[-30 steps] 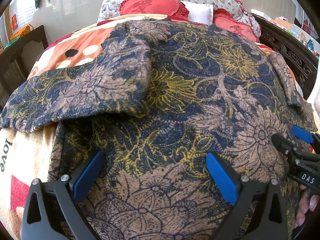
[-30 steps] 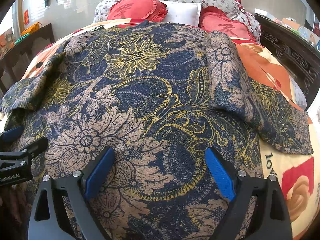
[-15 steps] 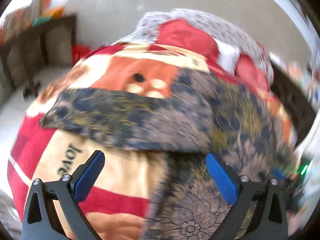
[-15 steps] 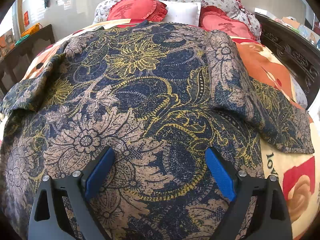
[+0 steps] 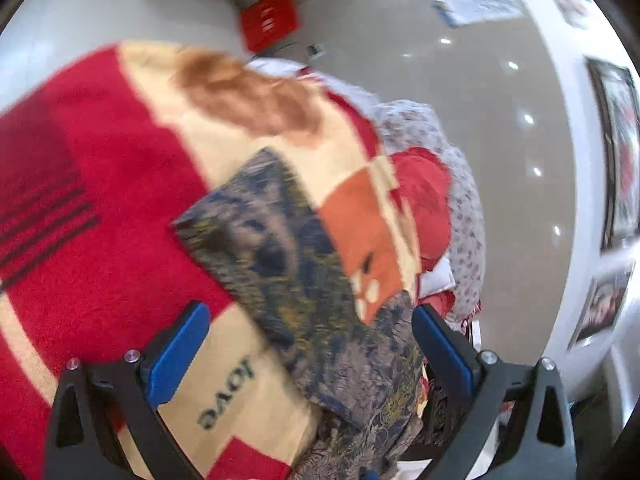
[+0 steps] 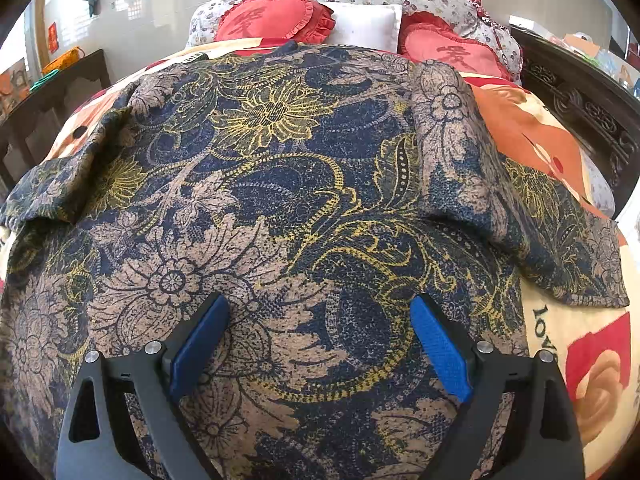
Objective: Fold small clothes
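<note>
Change: left tool (image 5: 306, 354) has swung left to the sleeve (image 5: 272, 248).
Tools: both gaping, empty; right tool (image 6: 320, 344) hovers over the garment (image 6: 280, 184).
Technique: pinch the sleeve's cuff, fold inward.

Matt woven cloth shirt (image 6: 280, 200), fleecy blanket (image 6: 560, 320), carved glossy wooden bedframe (image 6: 580, 96).

Left gripper (image 5: 308, 348): two black plastic fingers with triangular cut-out at each base. Inner faces carry flat blue pads (image 5: 178, 356), long and rectangular. Two round silver screws on top of each finger, near pad root. View blurred, no marking readable.

Right gripper (image 6: 320, 344): same build, black matte frame, triangular holes, silver screw pairs. Blue pads (image 6: 440, 354) show fine ribbed texture on inner side. No cable, sleeve or label visible in either view.
</note>
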`<control>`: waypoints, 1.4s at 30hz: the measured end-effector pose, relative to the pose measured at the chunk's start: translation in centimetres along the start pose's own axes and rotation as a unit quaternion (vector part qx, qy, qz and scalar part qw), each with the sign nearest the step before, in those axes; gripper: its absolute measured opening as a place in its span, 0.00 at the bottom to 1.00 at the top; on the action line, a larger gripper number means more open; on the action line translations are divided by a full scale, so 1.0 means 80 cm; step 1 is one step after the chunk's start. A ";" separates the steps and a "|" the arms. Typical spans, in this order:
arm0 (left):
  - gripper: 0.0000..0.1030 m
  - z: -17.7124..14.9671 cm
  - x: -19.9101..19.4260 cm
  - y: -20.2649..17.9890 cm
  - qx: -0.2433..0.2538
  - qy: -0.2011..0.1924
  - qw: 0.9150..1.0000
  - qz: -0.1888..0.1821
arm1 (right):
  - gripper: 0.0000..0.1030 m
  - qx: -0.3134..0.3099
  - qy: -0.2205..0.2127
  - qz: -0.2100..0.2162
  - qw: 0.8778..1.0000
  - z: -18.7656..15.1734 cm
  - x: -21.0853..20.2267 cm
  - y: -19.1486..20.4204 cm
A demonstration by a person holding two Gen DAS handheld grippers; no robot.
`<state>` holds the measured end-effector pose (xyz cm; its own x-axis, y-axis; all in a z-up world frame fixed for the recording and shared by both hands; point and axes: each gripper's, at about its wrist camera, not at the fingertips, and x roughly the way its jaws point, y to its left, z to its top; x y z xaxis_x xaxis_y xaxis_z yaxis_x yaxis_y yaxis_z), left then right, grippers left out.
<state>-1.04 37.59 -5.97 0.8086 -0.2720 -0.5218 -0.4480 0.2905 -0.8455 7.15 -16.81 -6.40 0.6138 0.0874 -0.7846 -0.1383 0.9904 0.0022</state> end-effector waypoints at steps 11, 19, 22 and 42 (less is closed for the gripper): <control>0.97 0.041 0.029 0.013 0.005 -0.026 0.999 0.025 | 0.79 0.000 0.000 0.000 1.000 0.000 0.000 0.000; 0.10 0.031 0.030 0.017 0.040 -0.027 0.995 0.093 | 0.79 0.000 0.000 0.000 1.000 0.000 0.000 0.000; 0.04 0.027 0.017 0.007 0.057 -0.043 0.992 0.102 | 0.79 0.000 0.000 0.000 1.000 0.000 0.000 0.000; 0.04 -0.272 0.194 -0.224 0.390 0.141 0.908 -0.057 | 0.79 0.002 -0.001 0.003 1.000 -0.001 0.001 -0.001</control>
<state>11.23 8.20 -1.37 0.6531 -0.5330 -0.5379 0.1270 0.7774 -0.6161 7.11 -16.89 -6.49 0.6139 0.0943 -0.7838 -0.1398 0.9901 0.0097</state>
